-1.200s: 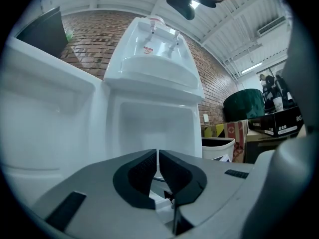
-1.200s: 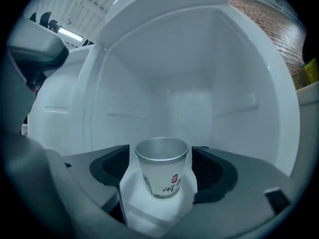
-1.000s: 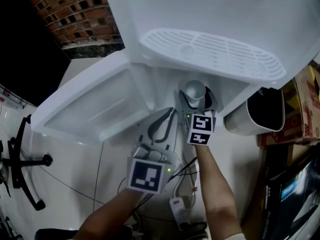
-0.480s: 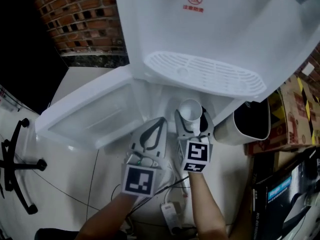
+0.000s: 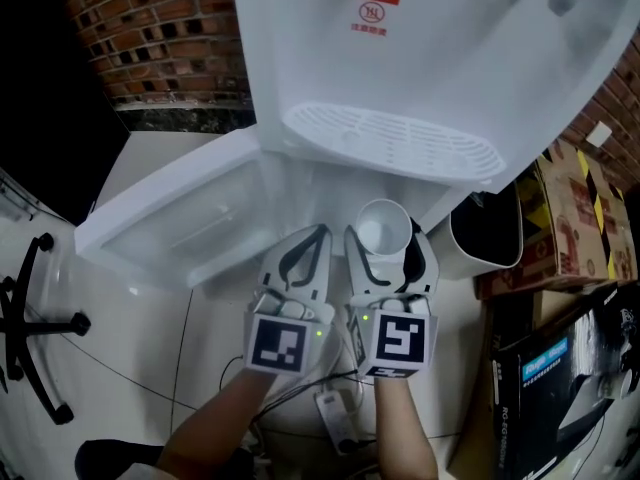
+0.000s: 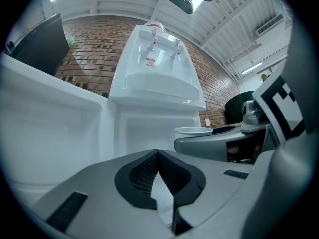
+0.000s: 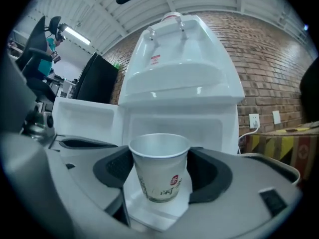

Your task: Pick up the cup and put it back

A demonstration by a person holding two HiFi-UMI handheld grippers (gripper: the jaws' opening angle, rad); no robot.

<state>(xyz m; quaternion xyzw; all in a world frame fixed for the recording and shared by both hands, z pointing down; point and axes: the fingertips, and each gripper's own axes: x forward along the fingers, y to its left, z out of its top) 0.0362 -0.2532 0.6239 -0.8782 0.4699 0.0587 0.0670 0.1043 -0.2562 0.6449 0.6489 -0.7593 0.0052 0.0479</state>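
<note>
The white water dispenser [image 5: 420, 58] stands with its lower cabinet door [image 5: 180, 223] swung open. The right gripper [image 5: 389, 243] has just been closing its jaws, and they now clasp the paper cup [image 7: 159, 173] upright in front of the open compartment. The left gripper [image 5: 318, 236] hangs beside it, jaws together on nothing. Pick-up looks done; putting back calls for lowering the cup level into the compartment, then easing the jaws apart.

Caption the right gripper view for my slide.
Right gripper, jaws just closed on an upright paper cup, facing the water dispenser.
</note>
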